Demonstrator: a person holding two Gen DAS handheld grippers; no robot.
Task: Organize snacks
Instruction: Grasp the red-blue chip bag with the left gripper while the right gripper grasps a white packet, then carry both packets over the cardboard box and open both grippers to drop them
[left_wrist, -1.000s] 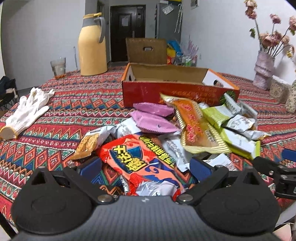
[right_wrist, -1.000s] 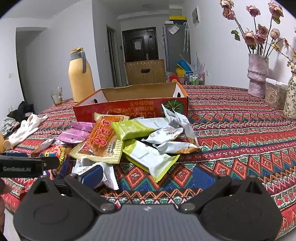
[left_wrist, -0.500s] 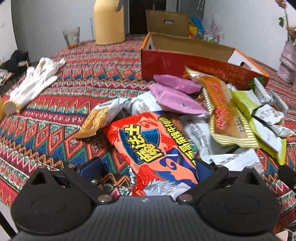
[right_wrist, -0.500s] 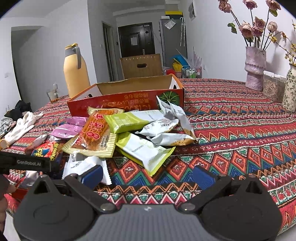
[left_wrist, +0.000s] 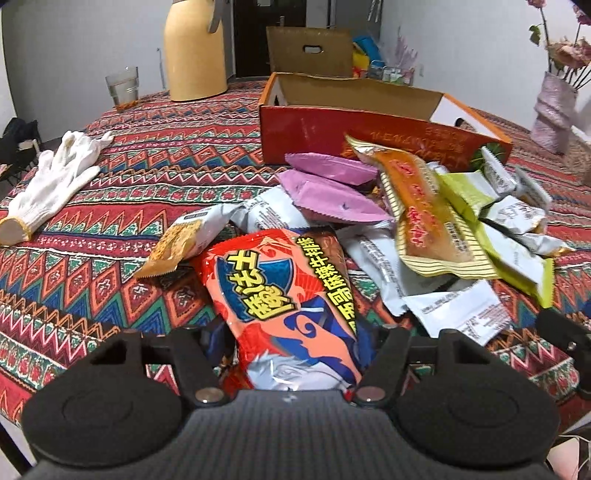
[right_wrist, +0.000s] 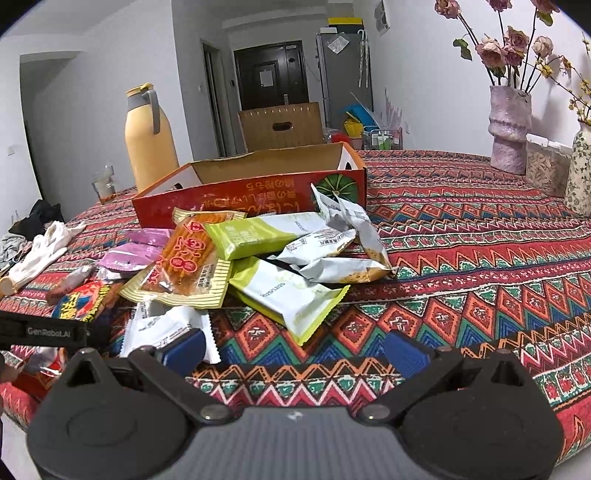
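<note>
Left hand-held gripper has just been closing and now pinches the red snack bag (near end), right hand-held gripper hangs spread apart over the desk.

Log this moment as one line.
left gripper: jaws just closed on red snack bag | right gripper: open, empty | box: no snacks visible inside
</note>
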